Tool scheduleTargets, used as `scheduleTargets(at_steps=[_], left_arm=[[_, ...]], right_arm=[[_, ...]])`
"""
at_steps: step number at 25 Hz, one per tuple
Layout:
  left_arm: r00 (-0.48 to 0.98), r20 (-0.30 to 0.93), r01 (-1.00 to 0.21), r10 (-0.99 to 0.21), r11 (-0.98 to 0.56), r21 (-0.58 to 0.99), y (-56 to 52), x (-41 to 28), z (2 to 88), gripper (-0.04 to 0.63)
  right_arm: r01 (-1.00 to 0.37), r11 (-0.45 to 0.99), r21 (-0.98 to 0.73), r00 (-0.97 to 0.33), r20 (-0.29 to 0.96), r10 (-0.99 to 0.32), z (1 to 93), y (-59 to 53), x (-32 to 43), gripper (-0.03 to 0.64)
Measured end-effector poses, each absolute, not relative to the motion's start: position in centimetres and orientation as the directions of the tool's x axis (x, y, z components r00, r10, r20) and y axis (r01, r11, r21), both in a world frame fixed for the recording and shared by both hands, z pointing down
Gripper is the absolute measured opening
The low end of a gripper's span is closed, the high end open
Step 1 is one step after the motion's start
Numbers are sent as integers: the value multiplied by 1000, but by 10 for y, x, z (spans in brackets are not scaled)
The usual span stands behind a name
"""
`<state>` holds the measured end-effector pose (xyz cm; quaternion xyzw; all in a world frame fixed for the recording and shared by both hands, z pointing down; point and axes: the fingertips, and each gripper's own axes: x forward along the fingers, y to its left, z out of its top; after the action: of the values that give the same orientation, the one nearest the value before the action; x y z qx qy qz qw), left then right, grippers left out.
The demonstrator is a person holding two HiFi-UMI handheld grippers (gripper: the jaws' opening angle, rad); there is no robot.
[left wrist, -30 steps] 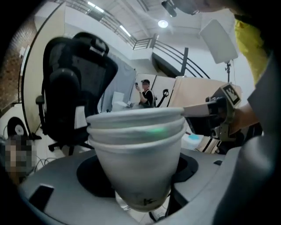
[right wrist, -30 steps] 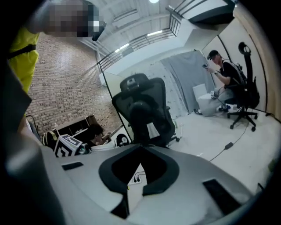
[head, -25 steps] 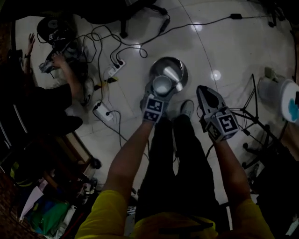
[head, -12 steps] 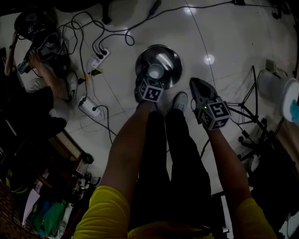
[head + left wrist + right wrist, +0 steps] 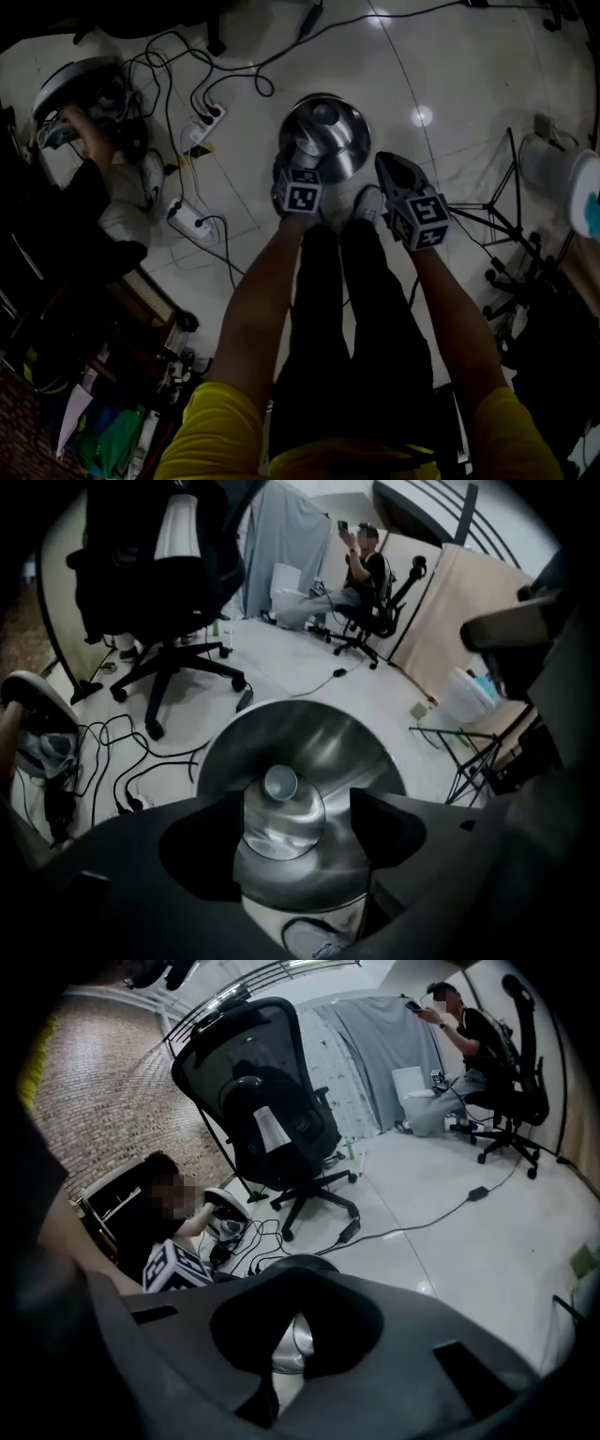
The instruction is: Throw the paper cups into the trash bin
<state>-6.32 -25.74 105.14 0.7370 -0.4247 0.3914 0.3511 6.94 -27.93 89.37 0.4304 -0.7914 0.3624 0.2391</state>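
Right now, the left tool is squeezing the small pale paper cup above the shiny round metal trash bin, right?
Not quite. The left tool is above the shiny round metal trash bin, but its jaws stand apart and empty; the small pale paper cup is down inside the bin. The left gripper view shows it.

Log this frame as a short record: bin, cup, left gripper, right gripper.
bin: metal trash bin, open-topped, on the floor by the person's feet
cup: paper cup, inside the bin, low down
left gripper: above the bin's mouth, jaws apart, nothing between them
right gripper: beside the bin, jaws together, holding nothing
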Motion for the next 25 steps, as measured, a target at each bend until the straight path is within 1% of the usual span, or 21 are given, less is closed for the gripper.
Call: scheduleTargets(at_steps=[3,4,7,9,11,13,16,25], left_arm=[[373,796,-913,-477,-340,224,-265,-73,989,331],[382,763,-914,-521,-333,230,-265,-78,963,295],[388,653,-921,-650,-302,246,-264,-97,881,243],[377,590,-926,-714,-271,264,-260,-111,827,221],[355,541,-932,-762,-245,266,-255,-125,781,133],[339,509,-937,-791,-236,257,-249,-134,752,2],[339,508,-939,-792,-249,238,-238,-140,740,0],[343,526,-938,-778,-261,227,-237,-137,752,2]], right_arm=[[-861,352,-367,-506,685,-524,885,-284,68,6],[-862,350,-367,-506,679,-532,880,-285,66,6],[-864,355,-357,-503,651,-569,856,-288,61,6],[-866,356,-352,-500,631,-593,835,-288,58,6],[-865,359,-349,-501,607,-617,812,-288,53,5],[-865,360,-349,-501,588,-635,792,-287,48,5],[-864,355,-357,-503,580,-641,780,-280,42,5],[-868,353,-348,-495,581,-645,775,-283,40,3]])
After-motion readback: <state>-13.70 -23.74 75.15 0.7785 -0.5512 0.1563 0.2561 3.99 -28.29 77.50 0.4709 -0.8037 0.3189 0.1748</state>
